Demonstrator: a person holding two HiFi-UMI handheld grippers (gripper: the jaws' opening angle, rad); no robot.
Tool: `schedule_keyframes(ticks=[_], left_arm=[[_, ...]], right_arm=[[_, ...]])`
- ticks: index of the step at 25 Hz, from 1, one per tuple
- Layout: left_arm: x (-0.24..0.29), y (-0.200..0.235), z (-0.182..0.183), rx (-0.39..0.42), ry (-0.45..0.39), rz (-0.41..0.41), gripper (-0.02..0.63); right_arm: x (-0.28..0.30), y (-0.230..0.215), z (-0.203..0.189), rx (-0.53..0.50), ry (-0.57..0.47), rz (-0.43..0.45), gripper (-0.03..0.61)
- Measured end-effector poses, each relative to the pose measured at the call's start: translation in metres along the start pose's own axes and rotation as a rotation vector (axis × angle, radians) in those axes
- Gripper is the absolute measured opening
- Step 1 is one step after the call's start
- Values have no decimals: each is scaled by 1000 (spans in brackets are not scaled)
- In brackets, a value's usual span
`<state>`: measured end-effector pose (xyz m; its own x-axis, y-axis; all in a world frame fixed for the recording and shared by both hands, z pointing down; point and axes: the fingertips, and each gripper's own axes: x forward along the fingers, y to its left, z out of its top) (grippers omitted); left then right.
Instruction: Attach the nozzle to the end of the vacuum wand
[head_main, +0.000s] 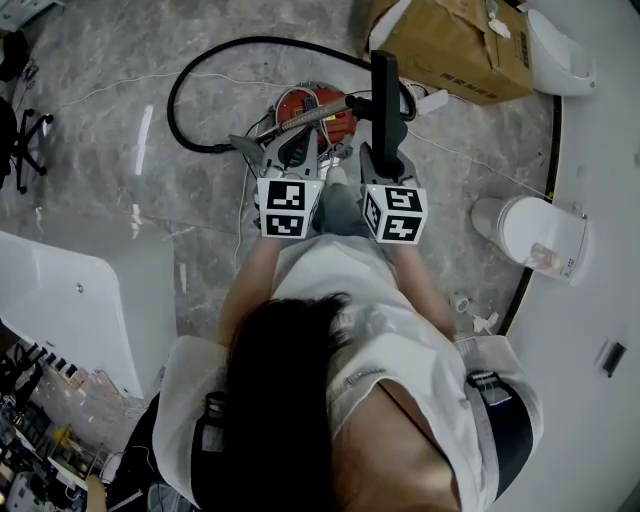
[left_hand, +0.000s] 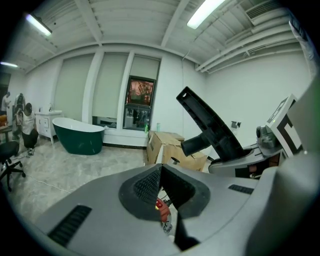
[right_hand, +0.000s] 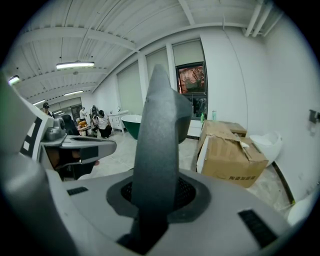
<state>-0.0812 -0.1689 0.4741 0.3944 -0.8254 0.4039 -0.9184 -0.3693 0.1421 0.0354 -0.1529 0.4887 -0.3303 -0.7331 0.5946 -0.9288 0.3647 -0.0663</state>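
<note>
My right tongs (right_hand: 156, 197) pinch the black nozzle (right_hand: 159, 130), holding it upright just above the red vacuum (head_main: 322, 103). My left tongs (left_hand: 160, 175) are pressed together with nothing between them, close beside the silver wand (head_main: 303, 118).

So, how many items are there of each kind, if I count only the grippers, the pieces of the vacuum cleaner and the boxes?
grippers: 2, the left gripper and the right gripper
vacuum cleaner body: 1
hose: 1
vacuum wand: 1
nozzle: 1
cardboard box: 1
Total: 7
</note>
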Motion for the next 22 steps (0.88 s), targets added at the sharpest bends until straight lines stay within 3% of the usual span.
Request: schedule_keyframes(ticks=[17,22], left_arm=[[36,3,-14,87,119,8,2],[46,1,-24,150,161,-3,2]], right_arm=[[23,-17,-2,-41,98,41,97],[25,-22,-8,-66,139,61,97]])
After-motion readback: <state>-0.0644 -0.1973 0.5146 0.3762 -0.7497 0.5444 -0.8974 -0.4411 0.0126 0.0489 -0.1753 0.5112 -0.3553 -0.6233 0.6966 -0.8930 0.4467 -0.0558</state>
